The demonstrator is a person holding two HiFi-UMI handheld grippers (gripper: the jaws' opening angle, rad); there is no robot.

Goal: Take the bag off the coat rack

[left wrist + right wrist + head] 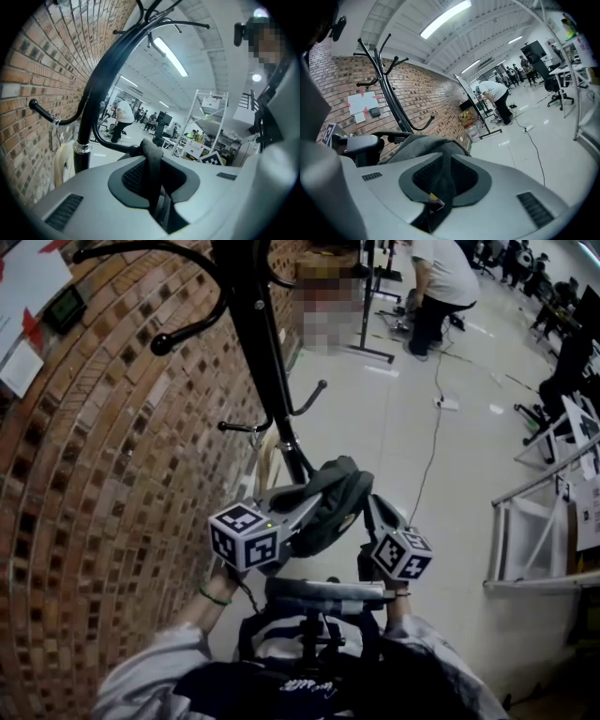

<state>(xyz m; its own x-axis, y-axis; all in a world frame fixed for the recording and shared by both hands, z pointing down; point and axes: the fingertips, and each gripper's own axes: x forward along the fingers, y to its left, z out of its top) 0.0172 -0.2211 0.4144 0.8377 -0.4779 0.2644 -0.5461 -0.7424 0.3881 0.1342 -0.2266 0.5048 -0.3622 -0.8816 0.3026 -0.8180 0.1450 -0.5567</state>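
A dark grey bag (330, 495) hangs beside the black coat rack (251, 343), close to its lower hooks. In the head view my left gripper (292, 514) holds it from the left and my right gripper (369, 514) from the right. In the left gripper view my left gripper (154, 180) is shut on the bag's dark strap (151, 157), which lies against the knob end of a lower hook (133, 151). My right gripper (439, 187) is shut on a fold of the bag (419, 145), with the coat rack (393, 105) behind it.
A brick wall (103, 474) runs close along the left of the rack. A white metal frame (548, 521) stands at the right. A cable (433, 427) trails over the pale floor towards a person (439, 287) bending at the back. Something cream-coloured (63, 164) leans at the rack's foot.
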